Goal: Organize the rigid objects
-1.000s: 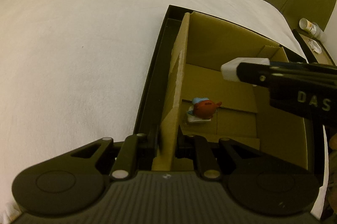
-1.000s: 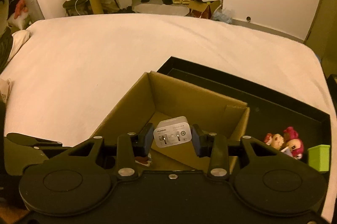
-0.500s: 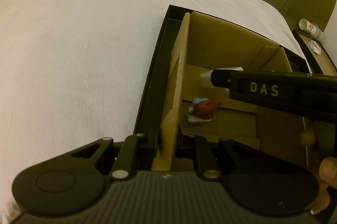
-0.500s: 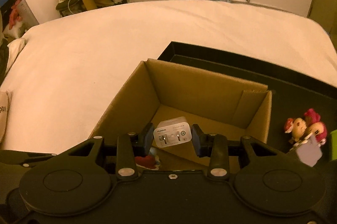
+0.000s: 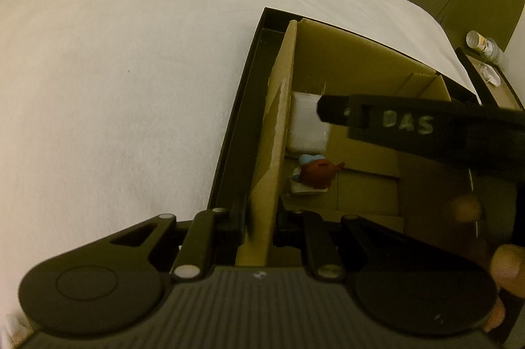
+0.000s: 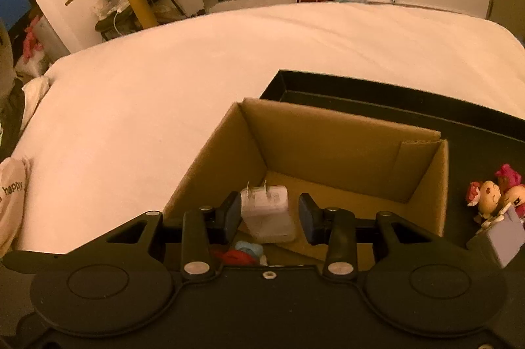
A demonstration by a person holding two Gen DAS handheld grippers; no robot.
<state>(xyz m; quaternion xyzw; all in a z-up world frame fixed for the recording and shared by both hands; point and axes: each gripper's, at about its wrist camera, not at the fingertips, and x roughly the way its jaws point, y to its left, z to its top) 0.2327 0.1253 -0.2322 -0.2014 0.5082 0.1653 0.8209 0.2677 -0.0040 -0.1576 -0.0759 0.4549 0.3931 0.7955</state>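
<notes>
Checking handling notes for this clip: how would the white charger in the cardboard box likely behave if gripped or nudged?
The white charger looks like a rigid, smooth-sided block, so it should probably keep its shape but might slip. Its flat faces suggest it would slide on the cardboard box floor rather than roll.

Both wrist views look down, sharing the cardboard box (image 5: 354,70).

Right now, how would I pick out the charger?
On the white bed sits a black tray holding an open cardboard box. Inside, near its left wall, is the charger: a white block with metal prongs, beside a small red toy.
</notes>
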